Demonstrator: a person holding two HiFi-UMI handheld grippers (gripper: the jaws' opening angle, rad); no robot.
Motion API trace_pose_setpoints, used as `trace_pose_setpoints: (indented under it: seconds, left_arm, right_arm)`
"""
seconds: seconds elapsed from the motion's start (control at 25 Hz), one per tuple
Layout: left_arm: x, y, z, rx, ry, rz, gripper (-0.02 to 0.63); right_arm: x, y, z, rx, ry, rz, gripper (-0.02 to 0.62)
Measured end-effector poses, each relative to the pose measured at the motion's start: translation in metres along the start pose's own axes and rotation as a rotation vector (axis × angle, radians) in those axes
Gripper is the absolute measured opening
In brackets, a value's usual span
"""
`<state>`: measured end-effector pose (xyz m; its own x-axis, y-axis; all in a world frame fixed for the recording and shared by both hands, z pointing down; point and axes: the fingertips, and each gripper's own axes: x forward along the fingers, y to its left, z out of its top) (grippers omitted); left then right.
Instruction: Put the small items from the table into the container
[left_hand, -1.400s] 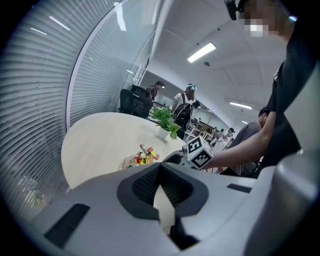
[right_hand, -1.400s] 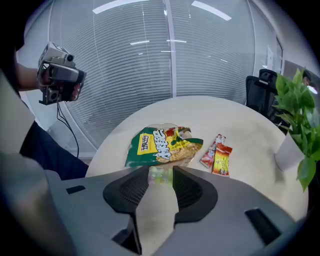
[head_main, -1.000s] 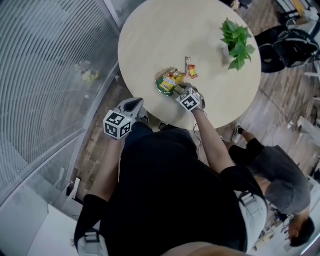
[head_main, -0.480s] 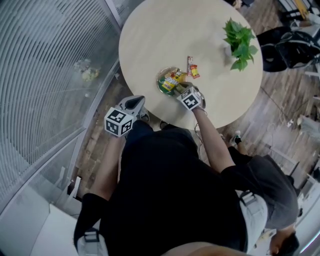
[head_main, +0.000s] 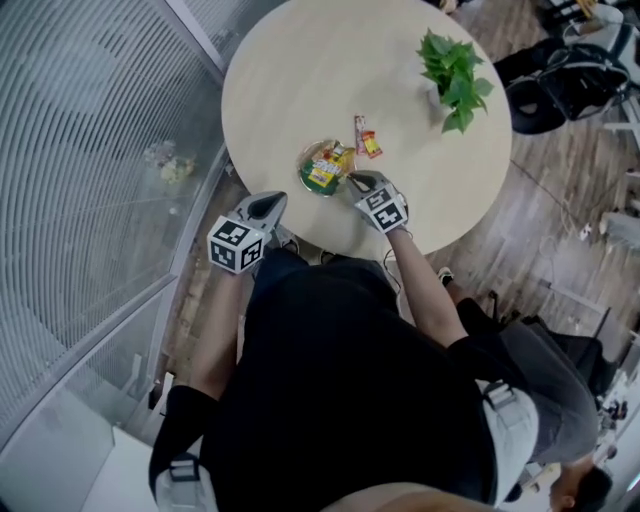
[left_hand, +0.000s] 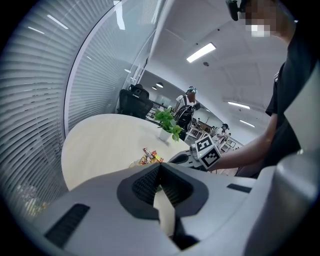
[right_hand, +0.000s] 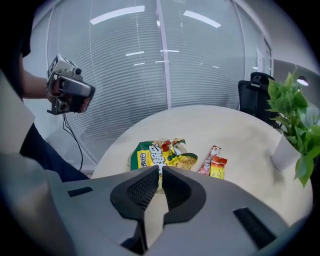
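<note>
A round see-through bowl (head_main: 322, 167) (right_hand: 157, 156) holding green and yellow snack packets sits near the front edge of the round table. Two red-orange sachets (head_main: 365, 137) (right_hand: 214, 163) lie on the table just right of it. My right gripper (head_main: 358, 181) (right_hand: 161, 172) hovers at the bowl's near right side. Its jaws are closing to a thin slit with nothing between them. My left gripper (head_main: 268, 207) (left_hand: 159, 167) hangs off the table's front left edge, shut and empty.
A potted green plant (head_main: 452, 65) (right_hand: 292, 115) stands at the table's (head_main: 300, 70) far right. A curved glass wall with blinds (head_main: 90, 150) runs along the left. Office chairs (head_main: 575, 85) stand beyond the table, and a person sits at the lower right.
My right gripper has risen off the bowl and drawn back a little, and its jaws have come together. The left gripper has shifted slightly.
</note>
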<state>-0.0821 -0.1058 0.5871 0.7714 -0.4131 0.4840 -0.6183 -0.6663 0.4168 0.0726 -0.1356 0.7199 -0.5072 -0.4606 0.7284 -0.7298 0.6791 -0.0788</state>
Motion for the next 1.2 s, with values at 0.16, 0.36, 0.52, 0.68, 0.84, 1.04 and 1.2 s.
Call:
trace_pose_setpoints:
  seconds: [0.16, 0.36, 0.52, 0.68, 0.84, 1.04, 1.2]
  left_arm:
    - [0.012, -0.014, 0.005, 0.027, 0.001, -0.008, 0.0]
    - [0.025, -0.037, 0.001, 0.049, 0.017, -0.011, 0.0]
    - [0.032, -0.055, 0.0, 0.064, 0.014, -0.003, 0.0]
    - [0.034, -0.069, -0.006, 0.068, 0.009, 0.009, 0.0]
    - [0.032, -0.078, -0.012, 0.066, 0.001, 0.029, 0.0]
    - [0.031, -0.087, -0.014, 0.072, -0.018, 0.046, 0.0]
    - [0.028, -0.092, -0.017, 0.074, -0.022, 0.051, 0.0]
  right_arm:
    - [-0.02, -0.003, -0.021, 0.04, -0.028, -0.003, 0.023]
    - [-0.05, -0.007, -0.057, 0.017, -0.034, -0.085, 0.023]
    - [-0.065, 0.0, -0.08, 0.042, -0.04, -0.054, 0.023]
    - [-0.073, 0.002, -0.094, 0.047, -0.052, -0.031, 0.023]
    - [-0.079, 0.006, -0.098, 0.036, -0.058, -0.019, 0.023]
    - [-0.085, 0.006, -0.098, 0.017, -0.065, -0.013, 0.023]
    - [-0.089, 0.007, -0.099, 0.018, -0.066, -0.007, 0.023]
